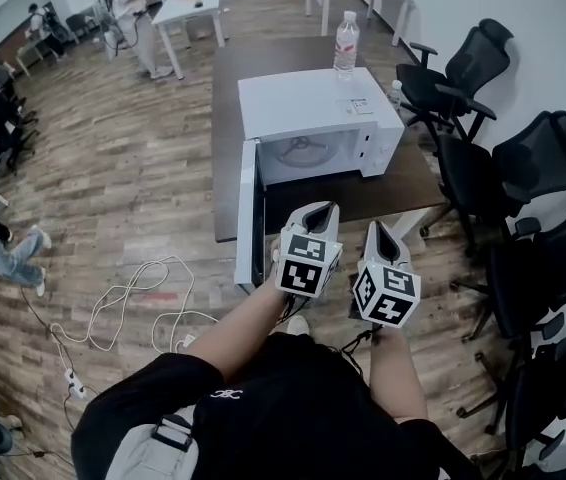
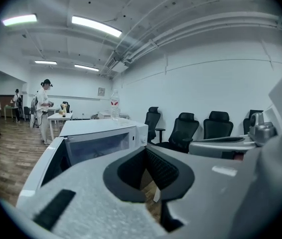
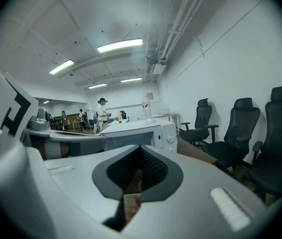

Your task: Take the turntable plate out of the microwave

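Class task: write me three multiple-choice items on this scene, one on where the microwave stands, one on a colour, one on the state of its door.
1. The white box-shaped microwave stands on: A the wooden floor; B the dark brown table; C a white desk.
2. The mesh-backed office chairs beside it are: A red; B black; C white.
3. The microwave's door is: A shut; B taken off; C swung open.
1 B: brown top shows around its base. 2 B: every chair there is black. 3 C: the door stands out leftward, cavity showing.
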The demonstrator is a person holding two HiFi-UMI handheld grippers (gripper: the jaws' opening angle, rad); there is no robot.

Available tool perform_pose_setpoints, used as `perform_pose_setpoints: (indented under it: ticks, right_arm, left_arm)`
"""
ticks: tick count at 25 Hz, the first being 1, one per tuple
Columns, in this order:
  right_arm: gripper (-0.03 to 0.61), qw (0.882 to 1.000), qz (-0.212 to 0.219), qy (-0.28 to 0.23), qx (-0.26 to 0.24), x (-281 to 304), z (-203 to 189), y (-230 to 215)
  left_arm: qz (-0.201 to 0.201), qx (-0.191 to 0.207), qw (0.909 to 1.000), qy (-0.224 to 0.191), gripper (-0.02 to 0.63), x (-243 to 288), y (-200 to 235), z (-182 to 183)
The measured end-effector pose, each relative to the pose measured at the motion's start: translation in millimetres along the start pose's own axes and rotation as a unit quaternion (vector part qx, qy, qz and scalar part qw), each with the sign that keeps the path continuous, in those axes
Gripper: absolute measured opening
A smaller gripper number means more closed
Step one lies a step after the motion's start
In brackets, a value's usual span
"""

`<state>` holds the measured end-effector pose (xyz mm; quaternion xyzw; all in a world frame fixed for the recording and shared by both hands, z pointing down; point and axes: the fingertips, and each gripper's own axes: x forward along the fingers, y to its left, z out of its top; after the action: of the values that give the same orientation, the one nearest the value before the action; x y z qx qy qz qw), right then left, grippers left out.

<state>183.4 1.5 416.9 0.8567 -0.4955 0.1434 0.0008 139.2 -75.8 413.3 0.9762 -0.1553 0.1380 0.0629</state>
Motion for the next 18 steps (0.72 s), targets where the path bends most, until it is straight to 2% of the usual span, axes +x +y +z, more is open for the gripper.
perform_pose_setpoints:
  ticks: [7,11,18]
  right_arm:
    - [0.008,1.000,0.022,0.007,-0.019,59,19,-15]
    - [0.008,0.999,0.037,0.024,-0.005,88,14,-20]
    - [0.008,0.995,0.083,0.049,0.035,125,0,-5]
  left_arm:
    - [0.005,-0.016,0.9998,-0.003,0.003,52,18,18]
    - [0.007,-0.028,0.9996,-0.003,0.003,73,29,20]
    - [0.036,-0.043,0.9984,0.002,0.003,81,56,11]
